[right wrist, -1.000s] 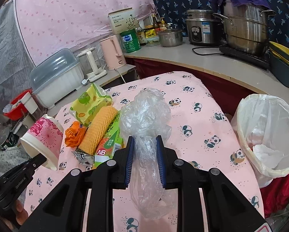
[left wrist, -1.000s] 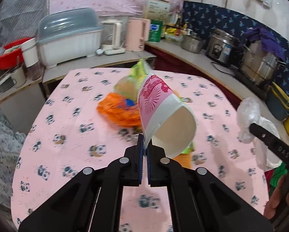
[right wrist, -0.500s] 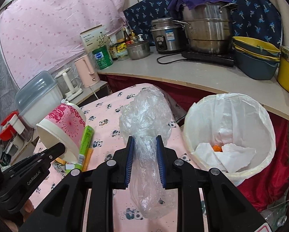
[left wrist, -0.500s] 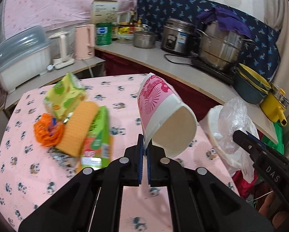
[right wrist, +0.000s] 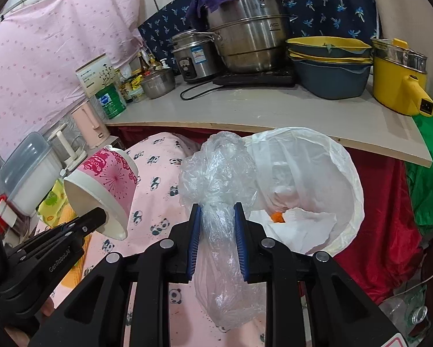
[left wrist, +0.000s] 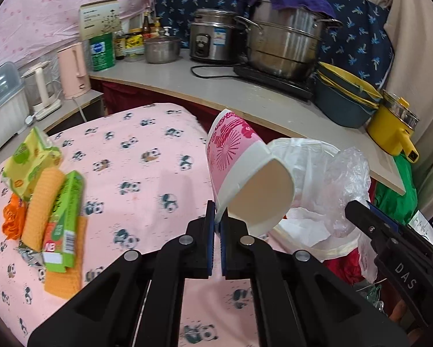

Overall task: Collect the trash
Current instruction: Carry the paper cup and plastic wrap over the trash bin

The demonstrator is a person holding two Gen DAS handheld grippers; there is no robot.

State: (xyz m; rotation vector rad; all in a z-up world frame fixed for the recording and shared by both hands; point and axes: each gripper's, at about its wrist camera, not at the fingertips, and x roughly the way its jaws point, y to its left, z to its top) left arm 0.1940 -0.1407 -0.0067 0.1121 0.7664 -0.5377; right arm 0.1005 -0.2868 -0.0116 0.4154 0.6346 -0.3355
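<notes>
My left tongs point(left wrist: 217, 225) pinch the paper cup's point(left wrist: 239, 167) rim, right tongs point(right wrist: 217, 222) squeeze the crumpled plastic bag point(right wrist: 219, 179), both just off the bench's point(left wrist: 147, 173) edge; I'd get fully over the lined bin point(right wrist: 326, 173) before releasing.

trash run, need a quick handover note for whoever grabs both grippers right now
Left gripper: shut on the rim of the pink-and-white paper cup, carried tilted next to the bin.
Right gripper: shut on the crumpled clear plastic bag, in front of the white-lined trash bin.
Done: both pieces lifted; bin already holds white paper and an orange scrap.
Left: drop both in, then fetch the green and yellow wrappers and the orange scrap lying beside them on the panda-print pink tablecloth.
</notes>
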